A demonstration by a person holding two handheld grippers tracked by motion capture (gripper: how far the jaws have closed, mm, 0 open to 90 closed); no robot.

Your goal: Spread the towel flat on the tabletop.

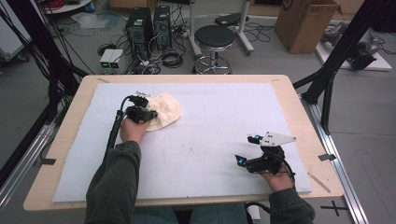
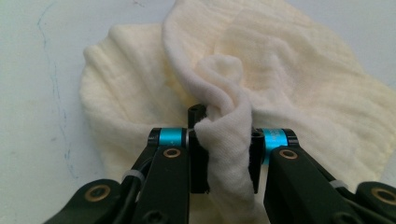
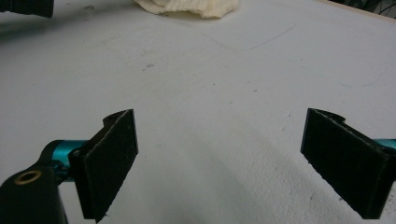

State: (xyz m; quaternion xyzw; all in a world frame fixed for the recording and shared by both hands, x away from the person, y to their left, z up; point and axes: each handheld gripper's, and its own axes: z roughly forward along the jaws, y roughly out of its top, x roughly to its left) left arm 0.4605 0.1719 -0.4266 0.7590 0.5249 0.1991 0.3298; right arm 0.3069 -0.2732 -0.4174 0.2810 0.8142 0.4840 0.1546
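A cream cloth (image 1: pixel 166 110) lies crumpled on the white mat (image 1: pixel 210 126) at the back left. My left gripper (image 1: pixel 149 114) sits at its near edge. In the left gripper view the left gripper (image 2: pixel 224 137) is shut on a raised fold of the cloth (image 2: pixel 289 79), which is bunched between the two pads. My right gripper (image 1: pixel 246 149) rests low at the front right of the mat, far from the cloth. Its jaws stand wide apart in the right gripper view (image 3: pixel 224 154) with bare mat between them, and the cloth (image 3: pixel 187 7) shows at the top edge.
The mat covers a wooden table (image 1: pixel 301 116). Beyond the far edge are a black stool (image 1: pixel 214 39), computer towers (image 1: pixel 140 25) with cables and a cardboard box (image 1: pixel 303 23). Black frame posts (image 1: pixel 336 56) stand at both sides.
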